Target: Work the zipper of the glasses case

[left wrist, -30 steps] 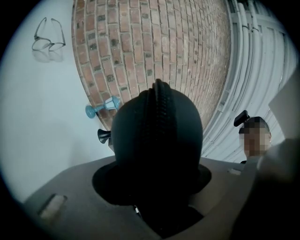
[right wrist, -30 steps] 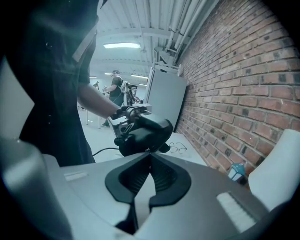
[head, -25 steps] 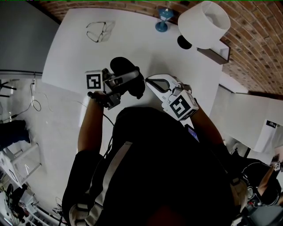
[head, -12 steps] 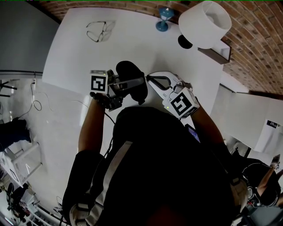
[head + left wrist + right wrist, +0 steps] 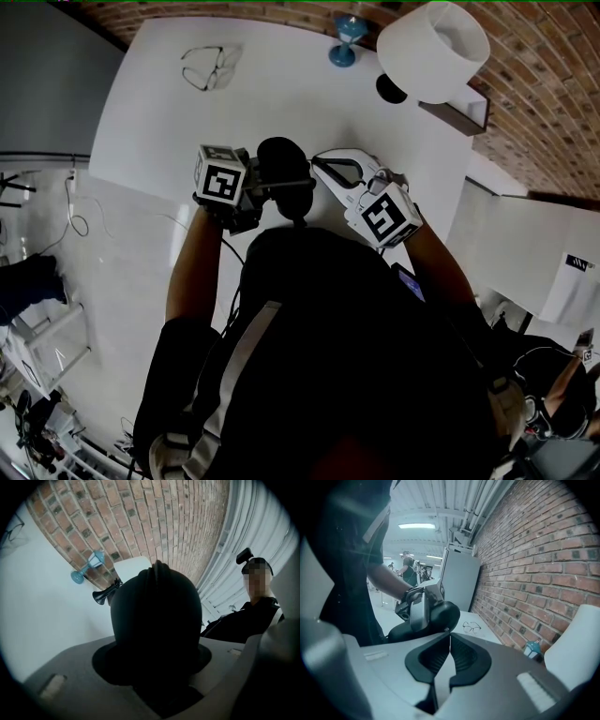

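Note:
A black glasses case [image 5: 286, 161] is held above the white table [image 5: 159, 131], and my left gripper [image 5: 270, 186] is shut on it. In the left gripper view the case [image 5: 154, 616] stands upright between the jaws and fills the middle of the picture. My right gripper [image 5: 316, 168] is shut, with its tips against the case's right edge. In the right gripper view the closed tips [image 5: 449, 632] meet a small zipper pull [image 5: 446, 630] on the rim of the case [image 5: 440, 613]. The zipper's teeth are too dark to make out.
A pair of glasses [image 5: 211, 67] lies at the table's far left. A blue hourglass-shaped ornament [image 5: 346, 42] and a white lamp shade [image 5: 433, 47] stand at the far right by the brick wall. Another person [image 5: 255, 606] is beyond the table.
My left gripper has swung right and turned, bringing the case closer to the right gripper's tips. The right gripper has hardly moved.

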